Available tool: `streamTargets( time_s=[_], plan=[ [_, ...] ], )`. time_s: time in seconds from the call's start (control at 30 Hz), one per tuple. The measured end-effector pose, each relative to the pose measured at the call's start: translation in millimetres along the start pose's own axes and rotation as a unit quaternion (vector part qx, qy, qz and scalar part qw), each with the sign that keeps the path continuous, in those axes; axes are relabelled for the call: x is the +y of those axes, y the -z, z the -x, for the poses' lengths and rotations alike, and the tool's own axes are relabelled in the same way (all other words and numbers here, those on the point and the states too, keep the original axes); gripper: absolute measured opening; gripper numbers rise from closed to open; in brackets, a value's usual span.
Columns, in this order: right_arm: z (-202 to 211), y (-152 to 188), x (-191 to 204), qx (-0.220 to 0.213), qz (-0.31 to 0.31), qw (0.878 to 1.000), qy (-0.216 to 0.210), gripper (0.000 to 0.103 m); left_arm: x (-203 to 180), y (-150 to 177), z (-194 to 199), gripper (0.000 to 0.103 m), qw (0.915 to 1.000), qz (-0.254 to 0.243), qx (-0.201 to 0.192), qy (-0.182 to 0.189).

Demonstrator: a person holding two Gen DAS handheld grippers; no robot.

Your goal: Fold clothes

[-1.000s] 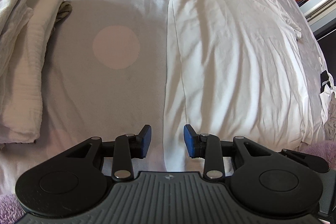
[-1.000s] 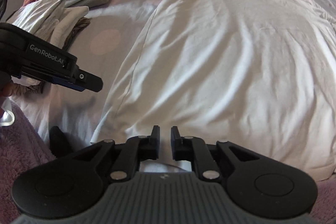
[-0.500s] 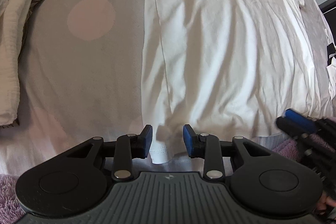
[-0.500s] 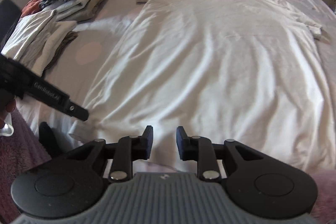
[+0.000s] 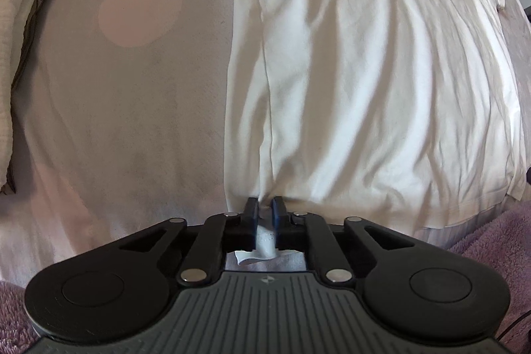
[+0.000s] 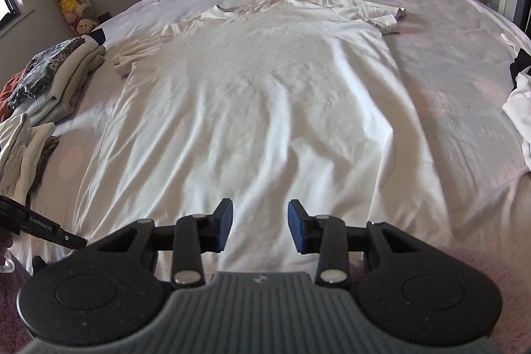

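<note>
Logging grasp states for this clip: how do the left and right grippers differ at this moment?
The left gripper is shut on the white T-shirt, pinching its near hem corner, while the right gripper is open and holds nothing. The left sits at the shirt's left side edge; the right hangs over the middle of the hem, its jaws spread wide. Both are the same black two-finger design, pointing up the shirt from its bottom end on the bed.

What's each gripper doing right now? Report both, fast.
Left gripper: shut on the white T-shirt, pinching its bottom hem corner.
Right gripper: open, holding nothing, above the shirt's hem.
</note>
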State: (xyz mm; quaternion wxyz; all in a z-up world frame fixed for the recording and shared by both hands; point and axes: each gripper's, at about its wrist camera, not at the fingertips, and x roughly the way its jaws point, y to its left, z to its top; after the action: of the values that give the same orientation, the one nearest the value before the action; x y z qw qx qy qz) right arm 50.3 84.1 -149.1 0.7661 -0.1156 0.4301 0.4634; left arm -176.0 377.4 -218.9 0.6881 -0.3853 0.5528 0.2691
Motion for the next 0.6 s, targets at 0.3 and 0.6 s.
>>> streamTargets(
  time_s=[0.3, 0.6],
  plan=[
    [-9, 1, -6, 0.005, -0.018, 0.999, -0.029, 0.040, 26, 3, 33, 0.001, 0.9989, 0.039, -0.019, 0.018],
    [-8, 3, -3, 0.001, -0.008, 1.000, -0.028, 0.040, 38, 7, 42, 0.015, 0.9943, 0.091, -0.038, 0.040]
  ],
)
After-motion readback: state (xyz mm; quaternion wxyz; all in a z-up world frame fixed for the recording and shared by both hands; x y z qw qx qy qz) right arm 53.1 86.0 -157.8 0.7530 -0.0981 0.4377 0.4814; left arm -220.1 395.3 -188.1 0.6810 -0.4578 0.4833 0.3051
